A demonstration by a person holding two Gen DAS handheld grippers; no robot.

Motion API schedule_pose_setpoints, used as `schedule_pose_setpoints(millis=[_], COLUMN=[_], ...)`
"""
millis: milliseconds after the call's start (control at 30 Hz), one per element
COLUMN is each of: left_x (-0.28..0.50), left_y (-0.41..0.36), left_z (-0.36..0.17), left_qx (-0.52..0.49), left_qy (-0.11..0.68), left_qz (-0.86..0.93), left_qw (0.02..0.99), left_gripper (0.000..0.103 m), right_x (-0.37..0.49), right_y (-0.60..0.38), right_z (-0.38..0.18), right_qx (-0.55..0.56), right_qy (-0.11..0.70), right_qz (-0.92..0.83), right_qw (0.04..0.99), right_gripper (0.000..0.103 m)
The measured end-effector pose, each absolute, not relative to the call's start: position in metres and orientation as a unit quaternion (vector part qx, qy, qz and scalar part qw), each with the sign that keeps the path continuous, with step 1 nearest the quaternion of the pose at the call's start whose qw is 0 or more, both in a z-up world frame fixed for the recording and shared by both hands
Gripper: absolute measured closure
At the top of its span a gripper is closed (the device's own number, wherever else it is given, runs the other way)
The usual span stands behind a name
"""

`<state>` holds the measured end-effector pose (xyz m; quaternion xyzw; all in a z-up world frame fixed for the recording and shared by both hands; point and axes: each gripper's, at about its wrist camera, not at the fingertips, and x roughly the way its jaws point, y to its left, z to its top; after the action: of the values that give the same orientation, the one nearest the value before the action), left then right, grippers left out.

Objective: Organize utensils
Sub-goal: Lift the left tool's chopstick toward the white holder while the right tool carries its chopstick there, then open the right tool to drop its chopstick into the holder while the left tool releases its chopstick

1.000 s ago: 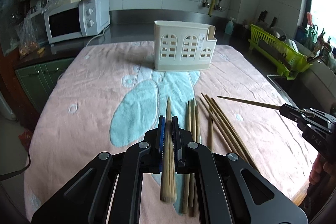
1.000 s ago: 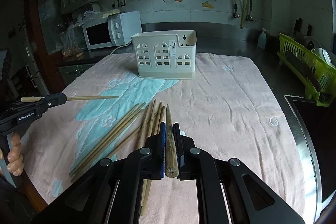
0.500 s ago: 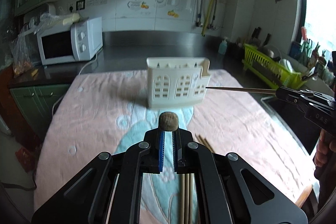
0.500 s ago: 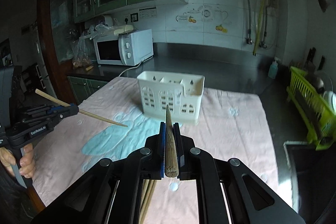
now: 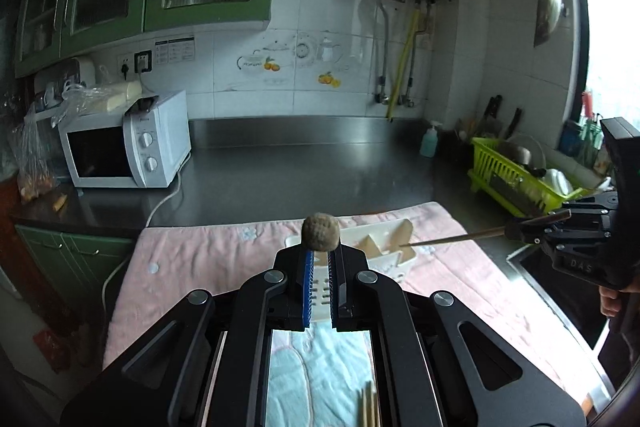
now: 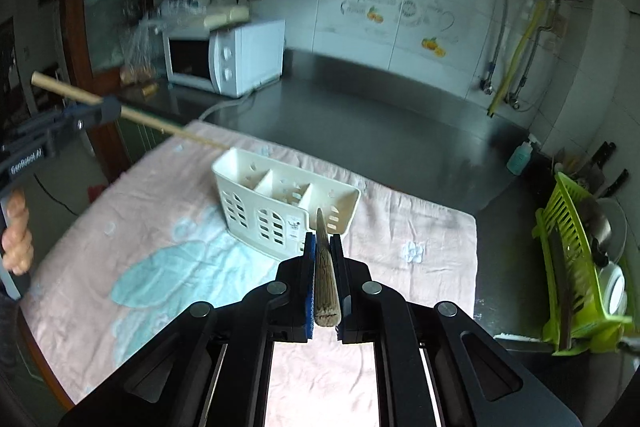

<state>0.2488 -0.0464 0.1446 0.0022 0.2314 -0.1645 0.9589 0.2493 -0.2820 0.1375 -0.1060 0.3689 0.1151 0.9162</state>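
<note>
Right wrist view, nearest item: right tool (image 6: 325,267), jaws clamped on one chopstick (image 6: 325,279) that runs forward along the fingers, thin tip over the near wall of the holder (image 6: 260,211).

Holder: cream plastic, three compartments seen from above, all apparently empty, standing upright on the pink towel (image 6: 420,239) that covers the desk.

Left tool (image 6: 80,119) (seen at the left edge of the same view): jaws closed on a second chopstick (image 6: 168,127), held crosswise, its tip at the holder's far left rim.

Left wrist view, nearest item: spare chopsticks (image 5: 370,407) lying on the towel at the bottom edge, well short of the holder and not yet collected.

Farther back: microwave (image 6: 236,55), steel counter, green dish rack (image 6: 576,267).

Risks, as judged:
- Both tips approach the one holder at once; they may cross or knock each other aside.
- A tip that catches a rim or divider could tip or slide the light holder on the soft towel.
- The left chopstick sits nearly level; released so, it would likely fall across the rim rather than drop in.
</note>
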Motion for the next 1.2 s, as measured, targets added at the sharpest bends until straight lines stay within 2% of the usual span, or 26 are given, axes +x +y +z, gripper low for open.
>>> schedule_pose_setpoints(millis=[300, 467, 633, 767, 800, 867, 1033, 1200], left_x=[0.323, 0.341, 0.349, 0.346, 0.345, 0.341, 0.318, 0.276], left_y=[-0.053, -0.058, -0.06, -0.058, -0.058, -0.055, -0.049, -0.04], left_z=[0.122, 0.112, 0.102, 0.102, 0.103, 0.106, 0.118, 0.126], left_qx=[-0.005, 0.002, -0.004, -0.01, -0.012, -0.019, -0.017, -0.01], left_qy=[0.316, 0.331, 0.339, 0.33, 0.328, 0.324, 0.307, 0.29], left_qz=[-0.175, -0.16, -0.157, -0.153, -0.154, -0.157, -0.15, -0.15], left_qw=[0.933, 0.93, 0.927, 0.931, 0.932, 0.933, 0.94, 0.945], left_gripper=[0.098, 0.098, 0.096, 0.095, 0.095, 0.094, 0.089, 0.088], right_x=[0.318, 0.342, 0.349, 0.348, 0.346, 0.34, 0.31, 0.255], right_y=[-0.276, -0.275, -0.276, -0.276, -0.277, -0.279, -0.287, -0.279], right_z=[0.115, 0.108, 0.105, 0.109, 0.111, 0.117, 0.133, 0.127], right_qx=[-0.117, -0.097, -0.076, -0.068, -0.066, -0.063, -0.05, -0.056], right_qy=[0.453, 0.465, 0.454, 0.439, 0.436, 0.421, 0.387, 0.367], right_qz=[0.128, 0.126, 0.125, 0.127, 0.127, 0.121, 0.11, 0.12], right_qw=[0.874, 0.871, 0.879, 0.887, 0.889, 0.897, 0.914, 0.921], right_gripper=[0.096, 0.096, 0.095, 0.09, 0.088, 0.077, 0.077, 0.077])
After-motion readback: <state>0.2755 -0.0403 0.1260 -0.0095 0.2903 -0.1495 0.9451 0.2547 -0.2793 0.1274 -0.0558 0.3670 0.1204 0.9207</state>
